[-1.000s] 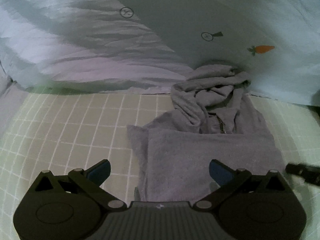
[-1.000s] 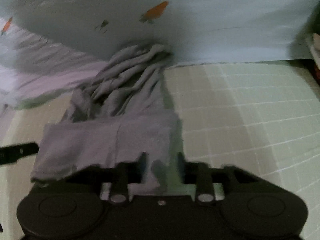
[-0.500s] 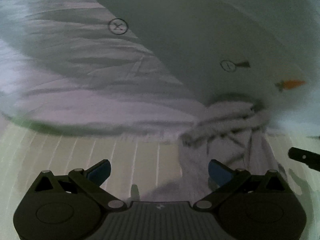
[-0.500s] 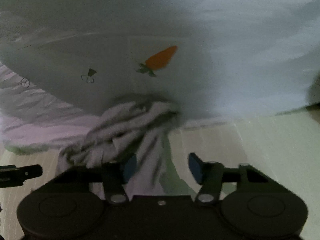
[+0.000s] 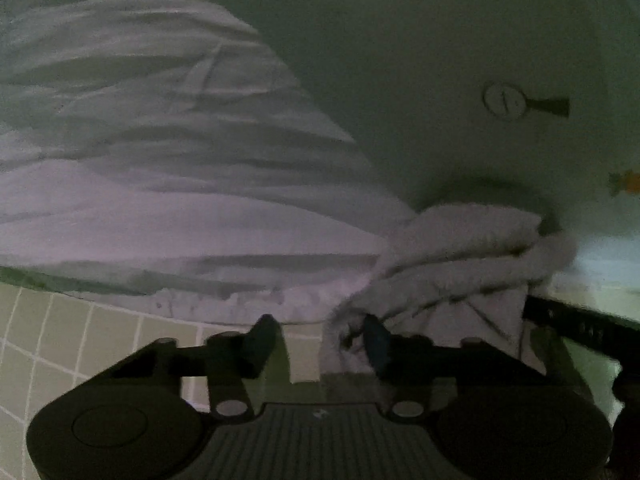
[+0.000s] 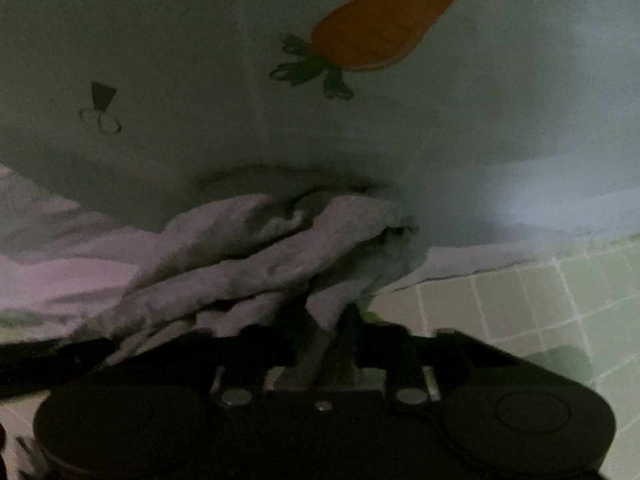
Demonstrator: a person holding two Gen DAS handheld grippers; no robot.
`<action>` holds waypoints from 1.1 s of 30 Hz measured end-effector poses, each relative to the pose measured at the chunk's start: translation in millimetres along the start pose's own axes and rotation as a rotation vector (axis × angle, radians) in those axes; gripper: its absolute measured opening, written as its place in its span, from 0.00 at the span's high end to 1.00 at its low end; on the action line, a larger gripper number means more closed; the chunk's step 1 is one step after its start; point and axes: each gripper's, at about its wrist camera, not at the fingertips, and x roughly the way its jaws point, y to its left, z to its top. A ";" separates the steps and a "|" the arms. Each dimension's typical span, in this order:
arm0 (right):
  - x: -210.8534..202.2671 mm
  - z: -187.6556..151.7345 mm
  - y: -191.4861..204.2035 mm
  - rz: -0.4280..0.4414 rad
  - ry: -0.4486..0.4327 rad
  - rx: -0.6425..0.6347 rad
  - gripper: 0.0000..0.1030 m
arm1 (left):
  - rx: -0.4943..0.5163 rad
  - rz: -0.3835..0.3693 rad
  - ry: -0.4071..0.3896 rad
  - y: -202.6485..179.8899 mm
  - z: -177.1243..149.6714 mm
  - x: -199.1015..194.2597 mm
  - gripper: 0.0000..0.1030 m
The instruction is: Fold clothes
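At the far left, the checked sheet of the bed shows pale green with white lines, and above it lies a rumpled lilac quilt. The left gripper points down at the near edge of the grey garment; its jaws have just been closing and now stand narrow, with the garment's left edge at the right blue pad, though whether the pads press the cloth I cannot tell. The garment is bunched in folds against a pale blue cover printed with small figures. Further right, the right gripper has its jaws nearly together after closing, pinching a fold of the same grey garment. Above it the cover bears an orange carrot; checked sheet shows at lower right.
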 end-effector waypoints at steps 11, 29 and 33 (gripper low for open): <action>-87.1 -15.5 -3.3 -0.054 -0.185 -0.043 0.93 | 0.002 0.008 -0.208 -6.5 -11.9 -77.9 0.91; -210.8 -169.5 -23.6 -0.092 -0.093 -0.090 0.82 | -0.030 0.091 -0.091 26.1 -165.4 -191.1 0.78; -217.3 -157.5 -22.8 -0.088 -0.146 -0.098 0.63 | -0.006 0.065 -0.124 18.7 -152.3 -190.5 0.53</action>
